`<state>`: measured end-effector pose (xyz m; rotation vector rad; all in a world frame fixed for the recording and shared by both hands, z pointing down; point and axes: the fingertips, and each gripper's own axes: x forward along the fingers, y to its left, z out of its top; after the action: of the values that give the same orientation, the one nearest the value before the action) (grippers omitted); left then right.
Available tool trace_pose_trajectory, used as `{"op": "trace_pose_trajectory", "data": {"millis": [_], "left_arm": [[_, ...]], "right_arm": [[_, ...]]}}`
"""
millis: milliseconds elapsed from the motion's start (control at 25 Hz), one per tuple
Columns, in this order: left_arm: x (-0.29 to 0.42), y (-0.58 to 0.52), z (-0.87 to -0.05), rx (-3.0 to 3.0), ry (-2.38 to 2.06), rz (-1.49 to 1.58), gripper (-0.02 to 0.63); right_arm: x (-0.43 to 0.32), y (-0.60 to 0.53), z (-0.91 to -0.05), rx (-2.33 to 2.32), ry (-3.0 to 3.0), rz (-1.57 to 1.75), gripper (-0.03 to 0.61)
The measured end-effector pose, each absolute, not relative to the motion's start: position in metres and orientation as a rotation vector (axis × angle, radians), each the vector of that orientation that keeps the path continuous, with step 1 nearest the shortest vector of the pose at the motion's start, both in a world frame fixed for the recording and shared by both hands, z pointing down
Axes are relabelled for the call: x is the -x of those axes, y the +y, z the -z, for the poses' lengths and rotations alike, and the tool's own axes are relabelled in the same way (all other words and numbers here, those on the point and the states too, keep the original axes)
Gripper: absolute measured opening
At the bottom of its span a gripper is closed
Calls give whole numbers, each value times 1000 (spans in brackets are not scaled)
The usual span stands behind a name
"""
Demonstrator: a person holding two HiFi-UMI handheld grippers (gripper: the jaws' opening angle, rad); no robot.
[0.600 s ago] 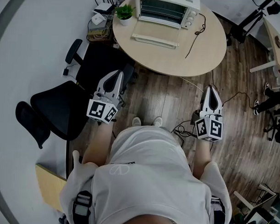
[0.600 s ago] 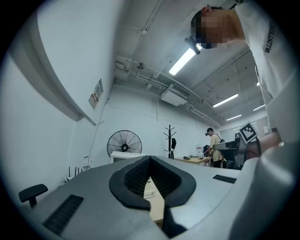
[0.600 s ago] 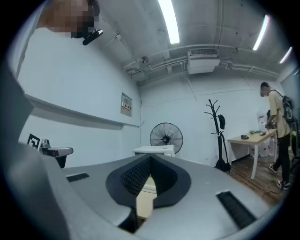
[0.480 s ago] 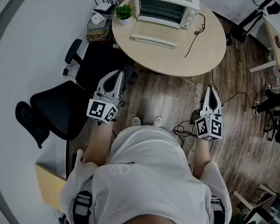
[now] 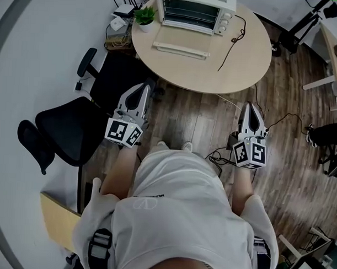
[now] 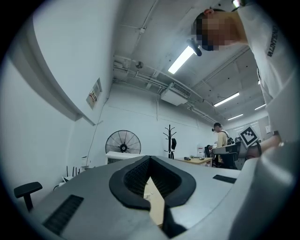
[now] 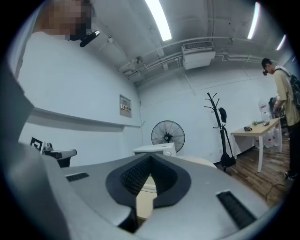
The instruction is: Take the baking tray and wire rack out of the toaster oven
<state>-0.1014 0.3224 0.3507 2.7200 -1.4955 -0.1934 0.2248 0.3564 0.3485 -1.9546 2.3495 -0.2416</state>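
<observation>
— What's changed for me?
— Little: your view has shifted, so the toaster oven (image 5: 224,18) slid slightly far-left, door down, wire rack (image 5: 190,10) inside.
— And my grippers?
— Your left gripper (image 5: 142,89) and right gripper (image 5: 251,106) are closed and empty, well short of the table (image 5: 237,67). You need to step closer.

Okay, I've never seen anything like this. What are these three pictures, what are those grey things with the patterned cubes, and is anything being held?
A person wears a head camera looking down; that gives the overhead picture. They carry two grey two-jaw tools: the left gripper and right gripper; the cubes are part of them. The other two pictures come from cameras riding on those grippers, looking along their jaws. Both are shut, holding nothing. Ahead, a round table carries a toaster oven, door folded down, and a potted plant.
</observation>
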Motion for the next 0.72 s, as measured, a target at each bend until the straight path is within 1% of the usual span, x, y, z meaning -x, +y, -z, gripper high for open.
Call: {"op": "trace_pose_trajectory", "data": {"millis": [320, 720], "left_arm": [[64, 320, -350, -2710, -1491, 212, 2], [63, 292, -359, -2694, -1465, 219, 2]], "right_arm": [[-236, 340, -363, 1881, 2410, 267, -4], [-222, 312, -374, 1860, 2444, 300, -3]]}}
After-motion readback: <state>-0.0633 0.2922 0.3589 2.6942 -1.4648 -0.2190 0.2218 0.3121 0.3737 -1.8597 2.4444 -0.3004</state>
